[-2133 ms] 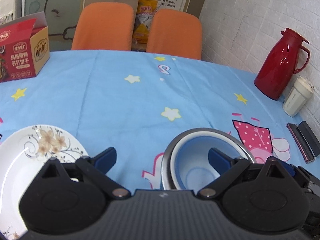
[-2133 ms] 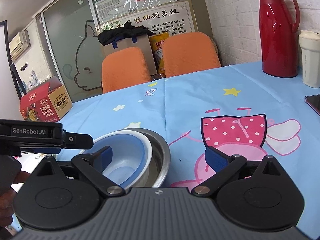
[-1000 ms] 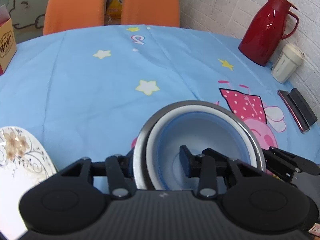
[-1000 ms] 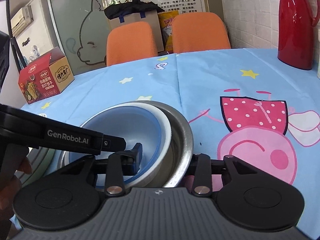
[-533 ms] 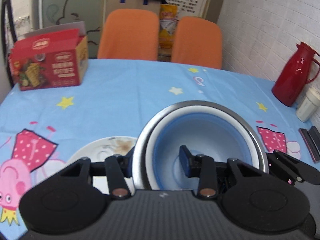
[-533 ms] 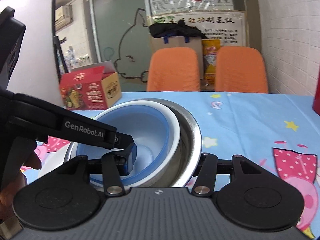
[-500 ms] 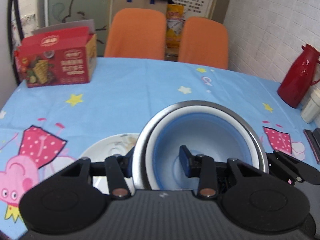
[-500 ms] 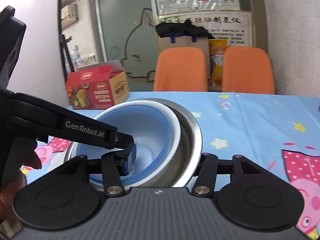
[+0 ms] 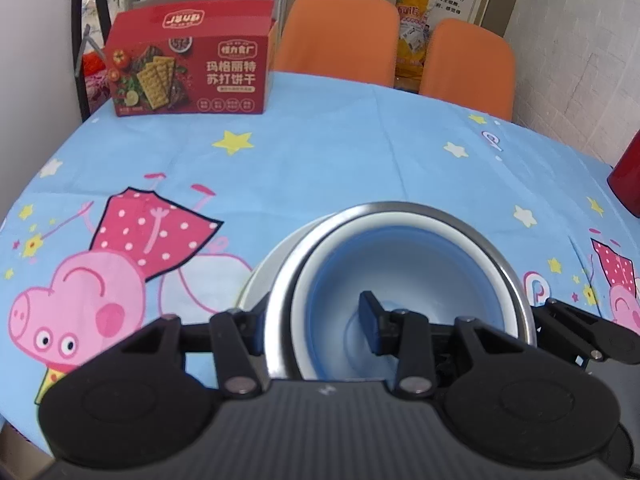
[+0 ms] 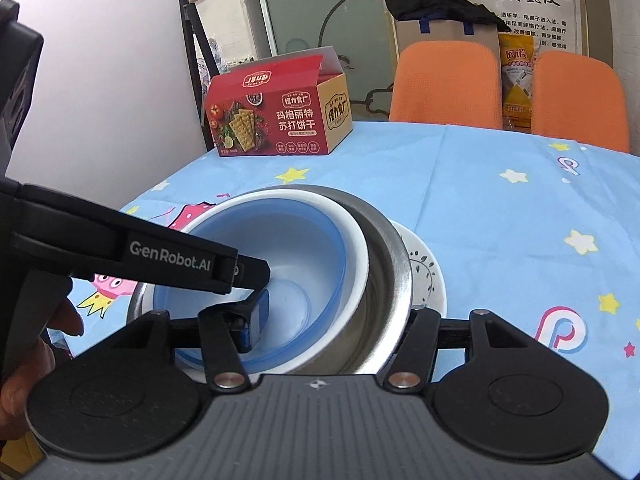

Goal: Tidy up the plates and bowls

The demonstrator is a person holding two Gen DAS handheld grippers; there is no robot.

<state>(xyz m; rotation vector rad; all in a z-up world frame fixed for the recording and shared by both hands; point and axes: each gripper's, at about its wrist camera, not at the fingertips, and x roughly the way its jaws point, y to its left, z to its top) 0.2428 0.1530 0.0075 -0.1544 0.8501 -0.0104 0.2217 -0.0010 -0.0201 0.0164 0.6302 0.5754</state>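
Note:
A steel bowl (image 9: 506,276) (image 10: 386,272) holds a white-rimmed blue bowl (image 9: 400,264) (image 10: 296,240) nested inside it. My left gripper (image 9: 312,324) is shut on the stack's near-left rim, one finger inside, one outside. My right gripper (image 10: 332,328) is shut on the rim from the other side. The stack sits over a white flowered plate (image 9: 264,276) (image 10: 426,276); I cannot tell if it touches the plate. The left gripper's arm (image 10: 132,248) crosses the right wrist view.
A red cracker box (image 9: 192,64) (image 10: 276,116) stands at the table's far left. Two orange chairs (image 9: 340,36) (image 10: 448,80) stand behind the table. A red thermos (image 9: 628,176) shows at the right edge. The blue cartoon tablecloth (image 9: 320,160) covers the table.
Both grippers carried the nested bowls leftward across the table until they came over the flowered plate. The cracker box now looks closer. Both grips are unchanged.

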